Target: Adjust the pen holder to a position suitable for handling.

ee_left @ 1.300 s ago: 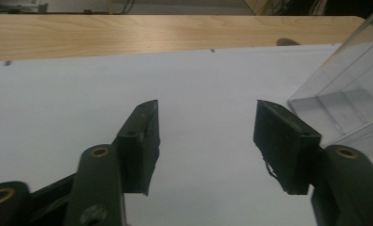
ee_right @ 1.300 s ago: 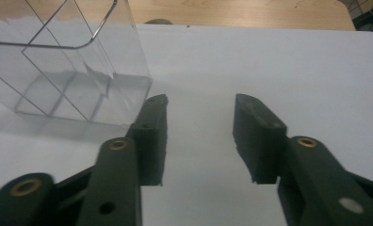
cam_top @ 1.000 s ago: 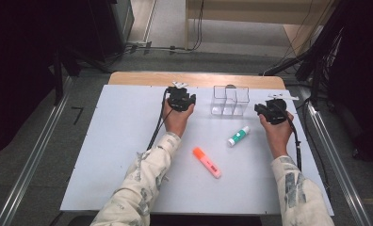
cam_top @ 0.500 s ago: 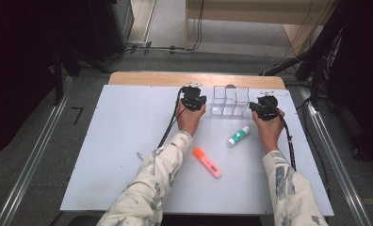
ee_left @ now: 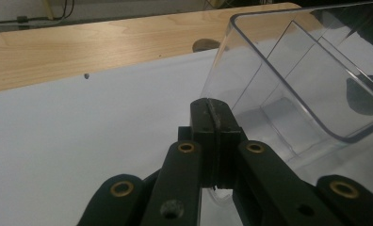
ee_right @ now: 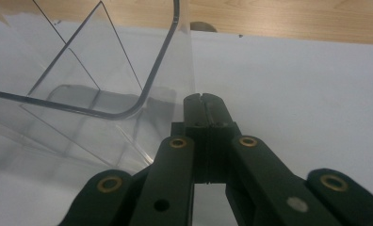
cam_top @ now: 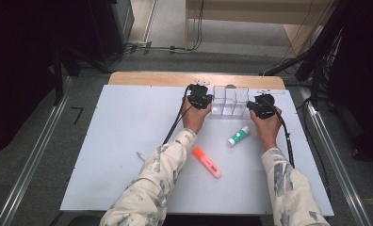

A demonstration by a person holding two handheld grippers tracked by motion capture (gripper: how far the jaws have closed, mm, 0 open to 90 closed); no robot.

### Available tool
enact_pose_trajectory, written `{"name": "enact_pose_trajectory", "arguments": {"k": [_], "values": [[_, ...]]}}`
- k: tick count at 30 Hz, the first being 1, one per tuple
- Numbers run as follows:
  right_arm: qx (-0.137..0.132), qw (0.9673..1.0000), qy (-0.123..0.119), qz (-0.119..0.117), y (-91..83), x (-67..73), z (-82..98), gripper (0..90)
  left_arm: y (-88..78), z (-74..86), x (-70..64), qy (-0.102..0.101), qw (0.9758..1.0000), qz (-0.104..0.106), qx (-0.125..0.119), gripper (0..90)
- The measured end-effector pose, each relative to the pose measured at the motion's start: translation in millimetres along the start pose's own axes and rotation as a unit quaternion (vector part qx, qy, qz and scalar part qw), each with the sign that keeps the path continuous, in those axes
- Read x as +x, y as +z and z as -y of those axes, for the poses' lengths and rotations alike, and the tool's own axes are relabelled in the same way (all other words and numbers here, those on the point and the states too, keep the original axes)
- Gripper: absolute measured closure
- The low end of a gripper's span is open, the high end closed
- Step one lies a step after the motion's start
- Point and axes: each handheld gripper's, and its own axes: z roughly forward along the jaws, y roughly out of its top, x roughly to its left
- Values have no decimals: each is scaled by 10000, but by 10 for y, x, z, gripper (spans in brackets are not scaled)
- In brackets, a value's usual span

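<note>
Evidently light, rigid and slick, the clear organizer (cam_top: pixel 230 100) stood at the worktop's (cam_top: pixel 128 141) far edge; the left claw (ee_left: pixel 213 117) and right claw (ee_right: pixel 204 113) were clenched on its thin end walls, the sensible holds.

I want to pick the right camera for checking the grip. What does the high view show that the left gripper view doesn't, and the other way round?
High view alone: the orange highlighter, the green-and-white tube, the right gripper and both forearms. Left gripper view alone: the left gripper close up, jaws shut, their tips against the clear organizer's end wall; whether they pinch it I cannot tell. Both share the organizer, the white table top and the wooden strip behind it.
</note>
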Motion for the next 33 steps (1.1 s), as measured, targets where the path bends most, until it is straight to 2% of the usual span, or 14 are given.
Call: {"name": "enact_pose_trajectory", "arguments": {"k": [3,5,9,15,24,33], "values": [[1,10000,-2,-60,6,-9,5,879,-5,7,14,44,10000,25,62,900],[38,9998,89,-161,15,-8,12,880,-9,13,27,53,10000,-3,69,900],[48,9998,-17,-213,18,38,21,881,-47,14,72,95,9999,-1,122,900],[66,9994,-95,-336,19,139,38,881,-152,61,155,3,10000,-8,81,900],[132,9983,-344,-445,1,413,68,881,-442,160,308,-58,10000,-50,19,900],[202,9962,-589,-606,-35,812,119,882,-793,303,514,-104,9996,-250,-2,900]]}}
